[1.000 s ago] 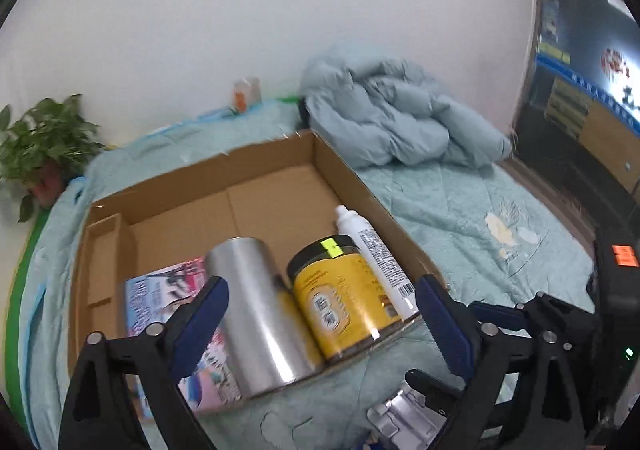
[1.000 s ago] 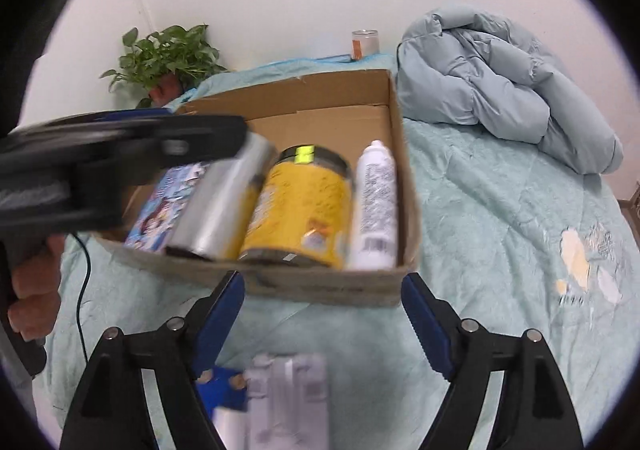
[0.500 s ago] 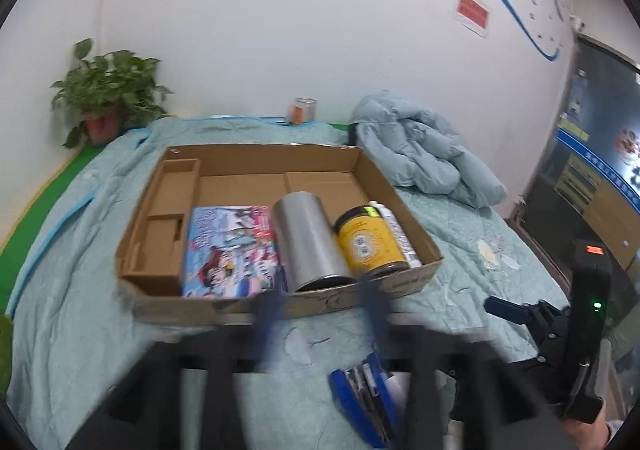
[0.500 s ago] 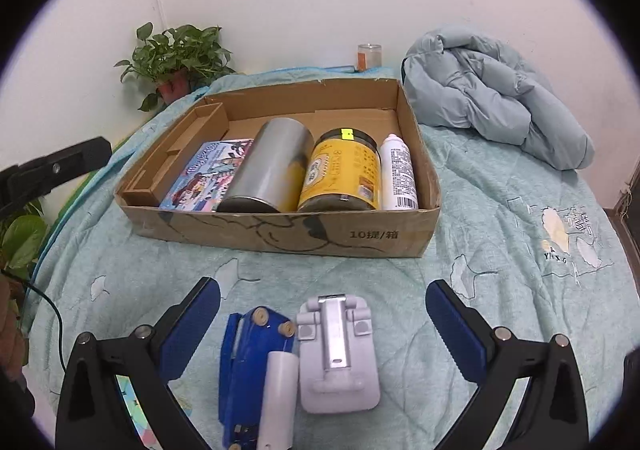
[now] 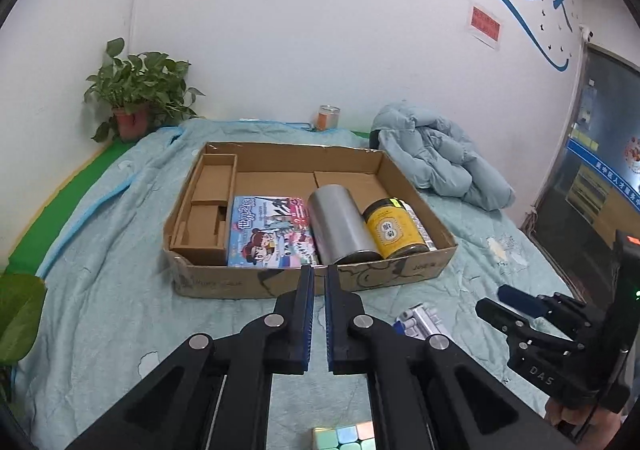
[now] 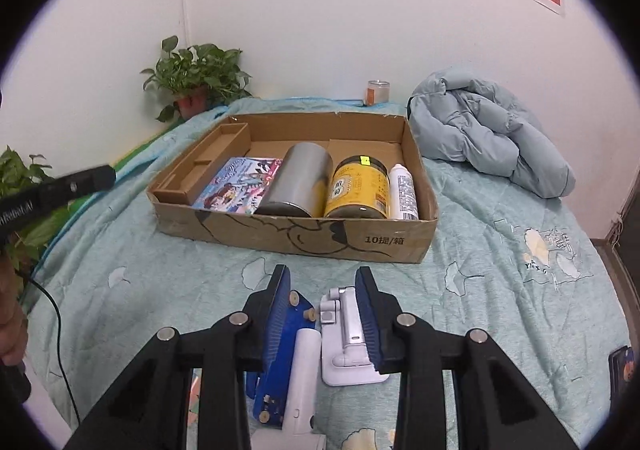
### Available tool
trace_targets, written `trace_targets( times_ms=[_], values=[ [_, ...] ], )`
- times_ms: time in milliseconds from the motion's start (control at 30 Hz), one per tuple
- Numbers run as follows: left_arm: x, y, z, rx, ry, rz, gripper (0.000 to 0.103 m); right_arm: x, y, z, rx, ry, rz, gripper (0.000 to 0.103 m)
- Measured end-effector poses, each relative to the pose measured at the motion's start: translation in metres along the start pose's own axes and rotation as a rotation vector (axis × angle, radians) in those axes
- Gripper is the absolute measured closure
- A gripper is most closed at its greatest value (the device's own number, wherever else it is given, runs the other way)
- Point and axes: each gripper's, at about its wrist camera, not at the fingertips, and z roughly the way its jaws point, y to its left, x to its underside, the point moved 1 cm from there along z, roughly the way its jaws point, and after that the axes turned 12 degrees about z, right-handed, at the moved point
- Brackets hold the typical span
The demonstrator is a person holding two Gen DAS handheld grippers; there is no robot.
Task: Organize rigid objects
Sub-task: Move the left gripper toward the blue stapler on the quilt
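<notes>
We see cardboard box (image 6: pixel 400 240) on bed: book (image 6: pixel 236 189), steel can (image 6: pixel 298 179), yellow jar (image 6: pixel 360 185), white bottle (image 6: pixel 404 189) | left gripper (image 5: pixel 316 290) pressed together, holding nothing | right gripper (image 6: pixel 322 290) part-spread, perhaps touching white stand (image 6: pixel 348 334) beside blue stapler (image 6: pixel 276 366)

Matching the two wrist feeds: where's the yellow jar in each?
Left wrist: yellow jar lies right of centre, in the cardboard box between the silver can and the box's right wall.
Right wrist: yellow jar sits just above centre, between silver can and white bottle.
Shared landmark: the silver can, left of it.
</notes>
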Motion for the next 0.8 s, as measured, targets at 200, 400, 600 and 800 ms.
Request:
trace_targets(
  times_ms=[200,400,600,800],
  values=[
    [0.011,0.011,-0.002,0.024,-0.009,-0.081,0.002,0.004,0.000,-0.008,-0.042,-0.049,-0.015,0.001],
    [0.023,0.013,0.002,0.028,0.042,-0.073,0.002,0.014,0.003,-0.010,-0.069,-0.054,-0.037,0.001],
    [0.048,0.018,0.002,0.085,0.092,-0.081,0.002,0.029,0.001,-0.009,-0.191,0.014,-0.045,0.001],
    [0.095,0.026,0.015,0.216,0.226,-0.181,0.004,0.068,0.026,-0.018,-0.401,0.162,-0.181,0.001]
  ],
)
